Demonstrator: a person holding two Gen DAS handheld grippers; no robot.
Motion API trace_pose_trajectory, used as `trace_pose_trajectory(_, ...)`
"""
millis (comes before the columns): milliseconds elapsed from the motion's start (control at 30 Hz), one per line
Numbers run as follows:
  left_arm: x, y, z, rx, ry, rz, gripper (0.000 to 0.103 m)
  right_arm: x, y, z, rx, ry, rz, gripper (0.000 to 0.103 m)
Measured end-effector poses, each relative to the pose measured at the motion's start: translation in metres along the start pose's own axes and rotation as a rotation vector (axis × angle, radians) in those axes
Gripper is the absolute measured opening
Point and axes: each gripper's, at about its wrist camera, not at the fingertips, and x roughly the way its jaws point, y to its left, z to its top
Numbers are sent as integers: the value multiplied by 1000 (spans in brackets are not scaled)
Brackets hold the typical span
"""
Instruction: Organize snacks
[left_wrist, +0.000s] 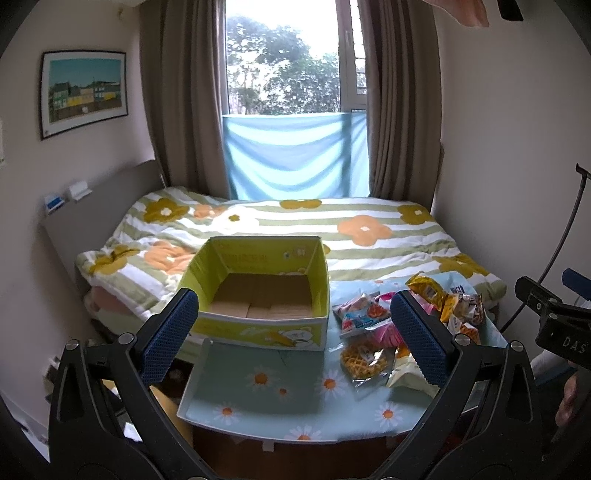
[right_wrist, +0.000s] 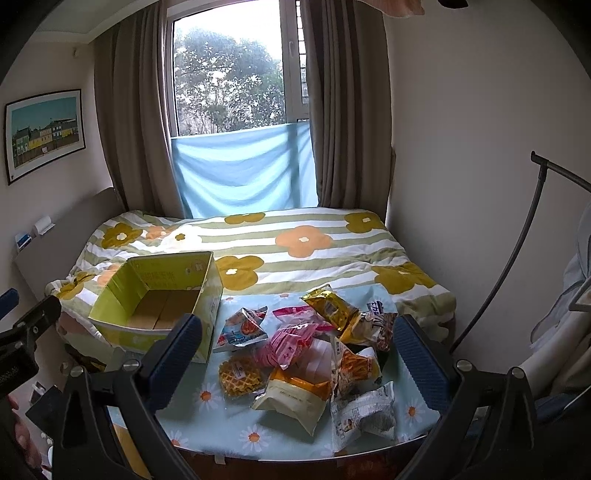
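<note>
While nothing is yet being gripped, the left gripper (left_wrist: 291, 332) is being held with its jaws spread wide and empty, hanging above the near edge of the table (left_wrist: 258, 402), facing the open yellow-green box (left_wrist: 258, 321) that is sitting at the table's far left corner. The right gripper (right_wrist: 295, 354) is likewise being held wide apart and empty, over the pile of snack packets (right_wrist: 314, 354) that is being left heaped along the right half of the table, just beside the box. Every packet is lying outside the box, whose cardboard floor is showing bare. These packets are being judged light, crinkly and slippery, their film likely to be sliding between the pads (right_wrist: 419, 362). The waffle pack (right_wrist: 240, 376), lying apart at the pile's left edge, is probably brittle and is best being pinched by its sealed end. The puffy cream pouch (right_wrist: 295, 398) near the front edge is best being taken at its crimped seam, softly.
</note>
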Motion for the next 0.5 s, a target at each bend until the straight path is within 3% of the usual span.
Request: trace_pose_trajectory(500, 0, 1, 0, -3, 8, 0, 103, 1, -2, 0, 6, 5, 3, 103)
